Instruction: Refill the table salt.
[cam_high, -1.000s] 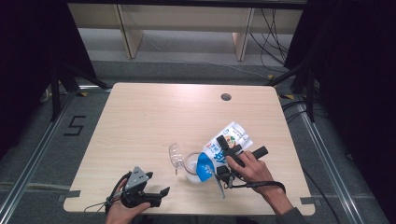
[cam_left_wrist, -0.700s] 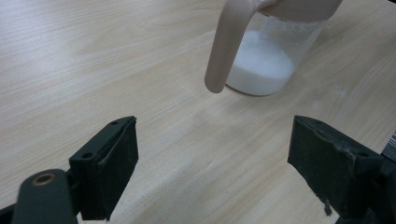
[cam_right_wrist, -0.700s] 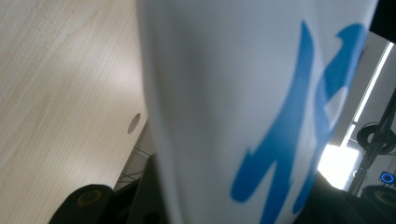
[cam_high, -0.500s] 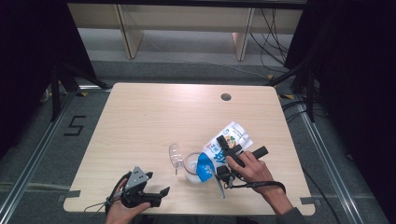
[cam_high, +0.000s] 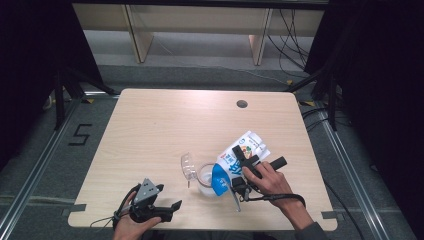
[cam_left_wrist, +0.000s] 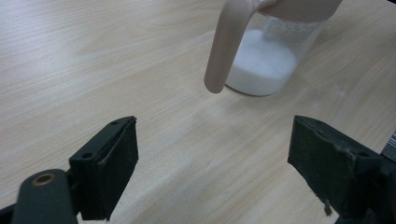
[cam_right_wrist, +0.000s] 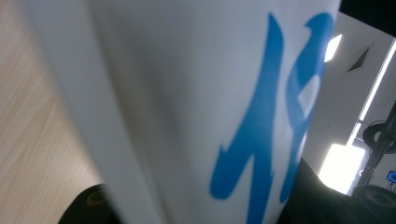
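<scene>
On the wooden table (cam_high: 165, 125) we are in the pouring step: the white and blue pouch (cam_high: 239, 159) lies tilted at about five o'clock from the table's middle, its blue end lowered over the clear jar (cam_high: 206, 179), which stands touching it on the nine o'clock side. The right gripper (cam_high: 243, 167) is clamped on the pouch, and its jaws have just been closing a little more on it. The left gripper (cam_high: 170, 209) rests near the seven o'clock edge with its jaws wide apart and nothing between them. We judge that the next move calls for a steady tilt, so the white powder (cam_left_wrist: 264, 63) falls inside the jar. The left gripper view shows the powder level and a beige spoon handle (cam_left_wrist: 226, 44) hanging at the jar; the right gripper view gives the pouch surface (cam_right_wrist: 196, 112) very close.
</scene>
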